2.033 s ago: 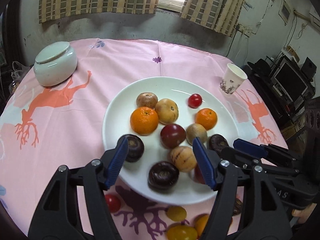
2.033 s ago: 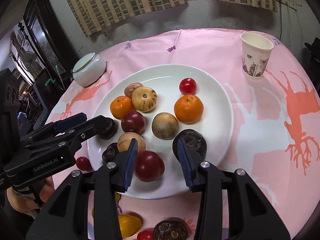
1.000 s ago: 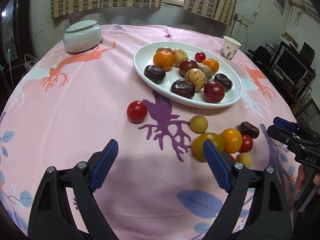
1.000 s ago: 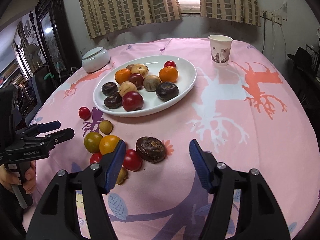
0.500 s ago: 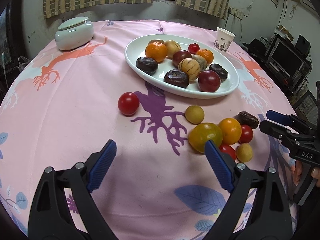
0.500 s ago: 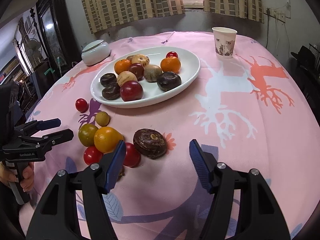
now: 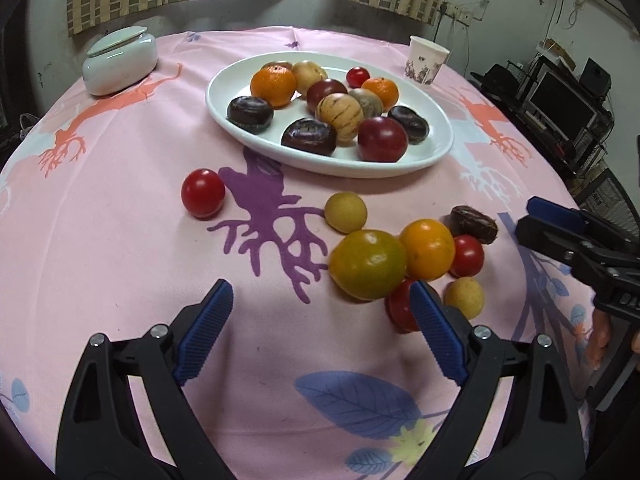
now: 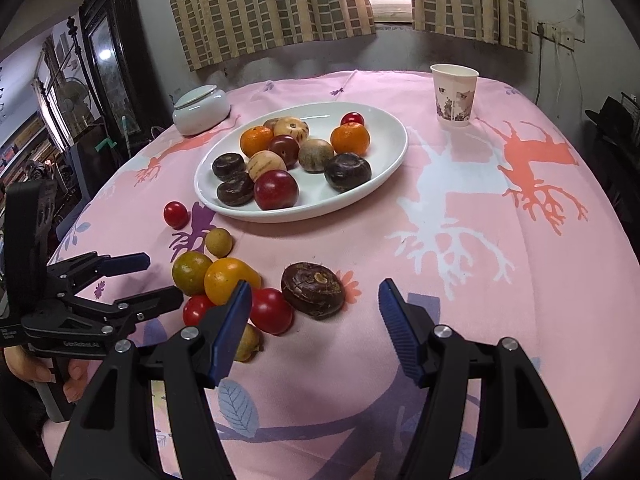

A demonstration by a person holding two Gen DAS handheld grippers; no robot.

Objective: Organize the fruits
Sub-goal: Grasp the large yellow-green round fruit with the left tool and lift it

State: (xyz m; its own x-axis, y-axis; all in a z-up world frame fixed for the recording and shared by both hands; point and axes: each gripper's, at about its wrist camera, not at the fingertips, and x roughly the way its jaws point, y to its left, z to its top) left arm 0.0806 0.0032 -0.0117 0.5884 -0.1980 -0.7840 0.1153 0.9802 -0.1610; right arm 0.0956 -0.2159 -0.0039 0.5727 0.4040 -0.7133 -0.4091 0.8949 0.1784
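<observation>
Round table under a pink cloth printed with coral and purple tree shapes. Oval white ceramic plate toward the far side, loaded with two orange mandarins, dark purple-brown fruits, striped tan fruits, a deep red plum near its front rim and a small red tomato at the back. Left black gripper with blue pads low over the near cloth, jaws spread wide, nothing between them. Right black gripper with blue pads likewise released and empty, hovering just short of a loose cluster of fruit. Pale green lidded ceramic jar far left, well apart from the plate. White paper cup with a floral print upright at far right. In the cluster near the plate: a green-yellow round citrus touching an orange-yellow tomato, a wrinkled dark brown fruit just beside a red cherry tomato, and two small yellow round fruits. Lone red tomato apart on the left, beside the purple tree print.
</observation>
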